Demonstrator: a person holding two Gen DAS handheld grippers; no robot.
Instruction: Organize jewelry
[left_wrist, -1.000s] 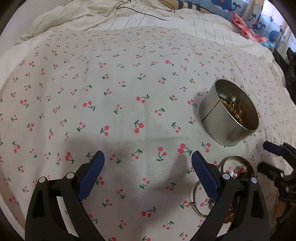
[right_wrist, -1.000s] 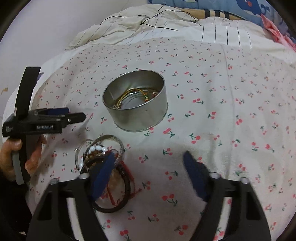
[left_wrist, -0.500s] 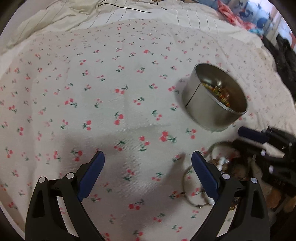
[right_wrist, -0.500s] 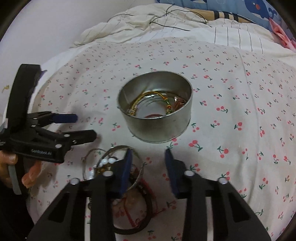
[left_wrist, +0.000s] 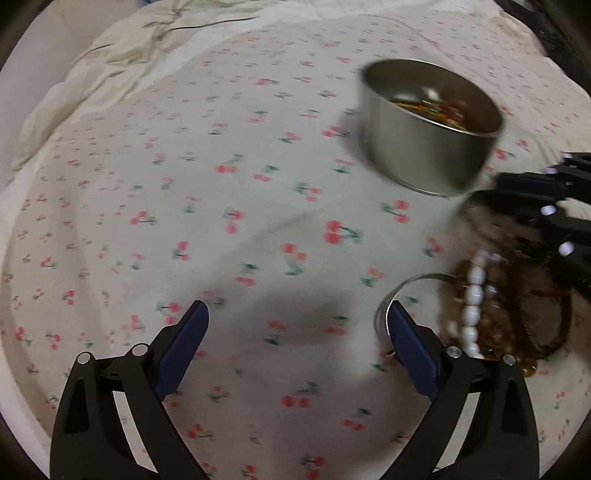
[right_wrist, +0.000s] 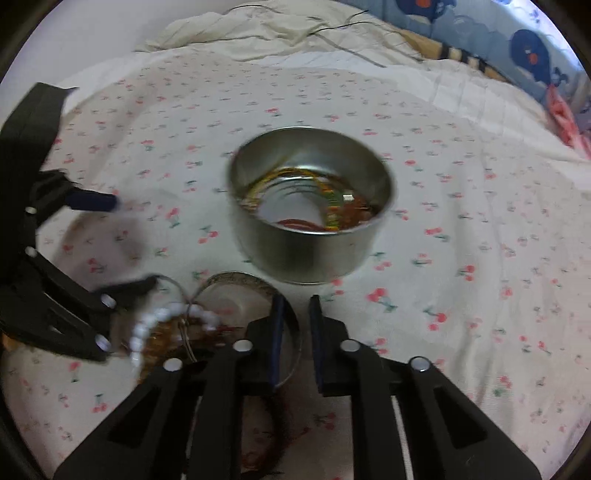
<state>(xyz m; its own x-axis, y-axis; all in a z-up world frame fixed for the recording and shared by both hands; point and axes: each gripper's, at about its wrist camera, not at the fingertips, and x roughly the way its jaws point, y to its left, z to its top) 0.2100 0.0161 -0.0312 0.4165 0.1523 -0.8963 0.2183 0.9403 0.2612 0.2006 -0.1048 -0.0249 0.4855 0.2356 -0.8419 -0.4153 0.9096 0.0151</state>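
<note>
A round silver tin (right_wrist: 310, 210) with several bracelets inside stands on the cherry-print cloth; it also shows in the left wrist view (left_wrist: 430, 125). A pile of jewelry lies in front of it: a white bead bracelet (right_wrist: 147, 325) (left_wrist: 472, 302), a silver bangle (right_wrist: 240, 280) (left_wrist: 406, 288), brown bead strands and dark cord loops (left_wrist: 539, 317). My right gripper (right_wrist: 297, 306) is nearly shut, its jaws narrow around the bangle's rim at the pile's right edge. My left gripper (left_wrist: 295, 325) is open and empty, just left of the pile.
The cherry-print cloth (left_wrist: 184, 184) covers a bed. Rumpled cream bedding with a black cable (right_wrist: 295, 33) lies behind. A blue whale-print pillow (right_wrist: 528, 51) sits at the far right.
My right gripper closed from wide open to nearly shut and moved onto the jewelry pile's bangle. My left gripper swung right toward the pile and stayed open.
</note>
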